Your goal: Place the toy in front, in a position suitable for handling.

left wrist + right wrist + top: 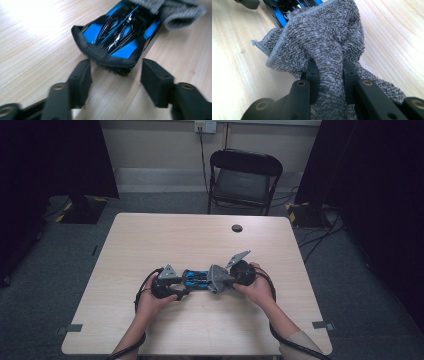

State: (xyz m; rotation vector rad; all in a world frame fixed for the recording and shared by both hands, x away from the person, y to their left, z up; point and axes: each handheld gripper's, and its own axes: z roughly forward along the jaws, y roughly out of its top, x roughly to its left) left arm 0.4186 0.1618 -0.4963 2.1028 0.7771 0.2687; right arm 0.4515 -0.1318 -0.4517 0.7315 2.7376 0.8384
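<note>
A black and blue toy car (196,279) lies in the middle of the light wooden table (200,240). My left gripper (181,286) is at the car's left end. In the left gripper view it (116,80) stands open, and the car's (117,35) black end sits just ahead of the gap, with the fingers (80,80) apart from it. My right gripper (223,282) is at the car's other end, shut (328,72) on a bunched grey terry cloth (324,37). The cloth (217,279) drapes over that end of the car (284,10) and hides part of it.
A black folding chair (244,175) stands beyond the table's far edge. A round dark cable hole (237,228) is near the table's far side. Black curtains hang at both sides, and cables lie on the grey floor at the right.
</note>
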